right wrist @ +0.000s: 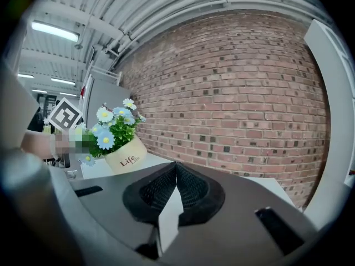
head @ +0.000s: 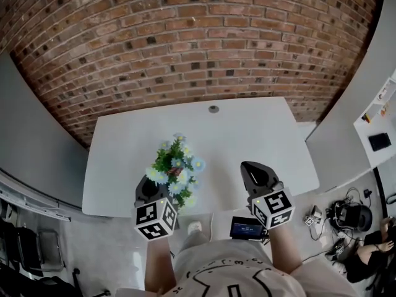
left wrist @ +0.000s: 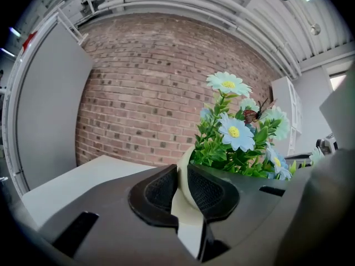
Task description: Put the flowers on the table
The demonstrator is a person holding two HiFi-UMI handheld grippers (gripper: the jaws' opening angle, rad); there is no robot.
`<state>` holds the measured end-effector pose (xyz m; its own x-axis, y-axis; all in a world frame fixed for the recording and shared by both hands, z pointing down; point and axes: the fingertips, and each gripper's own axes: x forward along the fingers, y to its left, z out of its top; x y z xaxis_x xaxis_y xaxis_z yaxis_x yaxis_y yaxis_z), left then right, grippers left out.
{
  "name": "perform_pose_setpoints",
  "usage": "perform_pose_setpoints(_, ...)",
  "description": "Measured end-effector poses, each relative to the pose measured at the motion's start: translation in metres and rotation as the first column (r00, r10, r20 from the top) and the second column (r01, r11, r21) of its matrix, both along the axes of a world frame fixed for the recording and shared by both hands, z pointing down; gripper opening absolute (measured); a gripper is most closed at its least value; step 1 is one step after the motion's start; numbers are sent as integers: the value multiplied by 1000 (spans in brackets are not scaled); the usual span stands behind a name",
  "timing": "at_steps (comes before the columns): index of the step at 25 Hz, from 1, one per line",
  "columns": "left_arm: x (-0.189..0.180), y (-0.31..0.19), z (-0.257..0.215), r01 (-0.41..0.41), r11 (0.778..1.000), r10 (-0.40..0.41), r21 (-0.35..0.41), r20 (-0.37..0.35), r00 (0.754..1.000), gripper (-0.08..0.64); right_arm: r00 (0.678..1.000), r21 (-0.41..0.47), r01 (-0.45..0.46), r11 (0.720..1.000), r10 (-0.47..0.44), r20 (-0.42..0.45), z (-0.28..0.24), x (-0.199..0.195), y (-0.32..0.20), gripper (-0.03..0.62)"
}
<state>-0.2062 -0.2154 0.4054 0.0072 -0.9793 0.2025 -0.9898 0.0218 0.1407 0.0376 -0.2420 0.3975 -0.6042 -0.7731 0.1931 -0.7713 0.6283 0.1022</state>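
Cream flower pot (left wrist: pixel 186 201) pinched in left gripper (head: pixel 150 184) by white table (head: pixel 247 129) edge; right gripper (right wrist: pixel 176 168) closed, empty

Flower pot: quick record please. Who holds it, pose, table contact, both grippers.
item: flower pot, cream, blue and white blooms
held by: left gripper, jaws closed on the pot's rim
pose: tilted, over the near left part of the table
table contact: cannot tell
right gripper: shut, nothing between the jaws, apart from the pot
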Motion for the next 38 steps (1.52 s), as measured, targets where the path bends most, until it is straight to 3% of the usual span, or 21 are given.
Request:
perform_pose_setpoints(19, -62, -120, 15, -140, 990, 140, -33, -11, 990, 63, 991, -21, -127, 992, 126, -44, 9, -61, -90, 17)
perform_pose_setpoints(38, -42, -171, 54, -96, 990, 91, -108, -47, 995, 63, 993, -103, -101, 990, 95, -63, 39, -38, -158, 17)
